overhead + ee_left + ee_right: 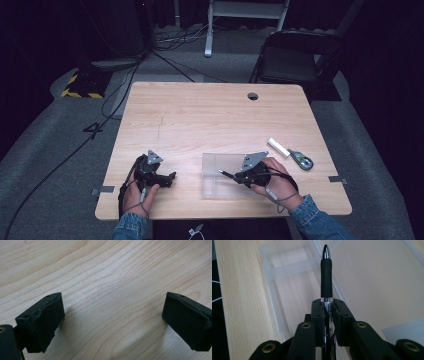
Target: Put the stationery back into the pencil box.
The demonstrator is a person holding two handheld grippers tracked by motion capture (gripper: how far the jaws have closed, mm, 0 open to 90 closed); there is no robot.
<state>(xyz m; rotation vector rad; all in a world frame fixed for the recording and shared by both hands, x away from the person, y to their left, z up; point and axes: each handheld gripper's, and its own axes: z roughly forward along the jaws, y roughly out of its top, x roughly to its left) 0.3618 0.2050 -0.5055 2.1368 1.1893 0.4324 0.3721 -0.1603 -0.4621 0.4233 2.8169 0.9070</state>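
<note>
Pinched between my right gripper's (328, 312) two black jaws is a slim black pen with a silver tip (326, 277), its point aimed forward over a shallow clear plastic tray (212, 175) on the pale wooden table (210, 120). In the right gripper view the pen hangs above the tray's narrow side compartment, near the divider wall. My left gripper (112, 322) rests low over bare wood, jaws spread wide, holding nothing. I judge the main risk to be the tip catching the divider or rim as I lower it, which could tilt the pen in the grip or nudge the light tray, since nothing steadies it. Releasing too high could let the pen bounce out.
</note>
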